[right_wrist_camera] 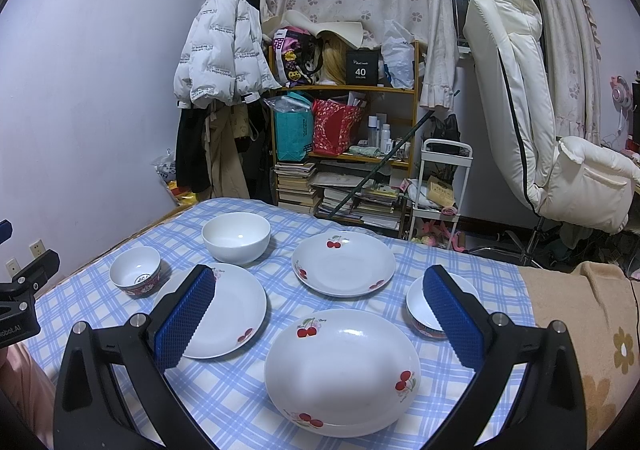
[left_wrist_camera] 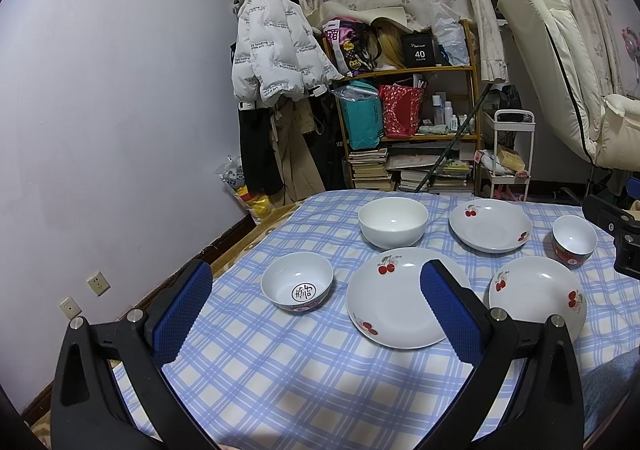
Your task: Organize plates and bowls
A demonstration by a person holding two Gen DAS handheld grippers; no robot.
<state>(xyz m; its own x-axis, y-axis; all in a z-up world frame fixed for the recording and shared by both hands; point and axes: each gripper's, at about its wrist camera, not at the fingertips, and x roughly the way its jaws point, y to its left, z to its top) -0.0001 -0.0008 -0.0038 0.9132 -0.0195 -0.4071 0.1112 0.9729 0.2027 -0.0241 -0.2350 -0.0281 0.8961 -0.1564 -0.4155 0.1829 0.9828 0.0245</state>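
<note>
While both grippers hang spread and empty above the checked tablecloth [right_wrist_camera: 224, 390], I judge the near cherry plate [right_wrist_camera: 342, 372] the first pick: it lies straight ahead of my right gripper [right_wrist_camera: 320, 320], between its fingers. My left gripper [left_wrist_camera: 316, 310] is nearer the patterned bowl [left_wrist_camera: 297, 286].

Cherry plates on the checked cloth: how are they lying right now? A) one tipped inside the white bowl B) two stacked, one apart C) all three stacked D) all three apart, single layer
D: the near cherry plate, the left cherry plate and the far cherry plate each lie flat on the checked cloth with cloth showing between them; none is stacked.
</note>
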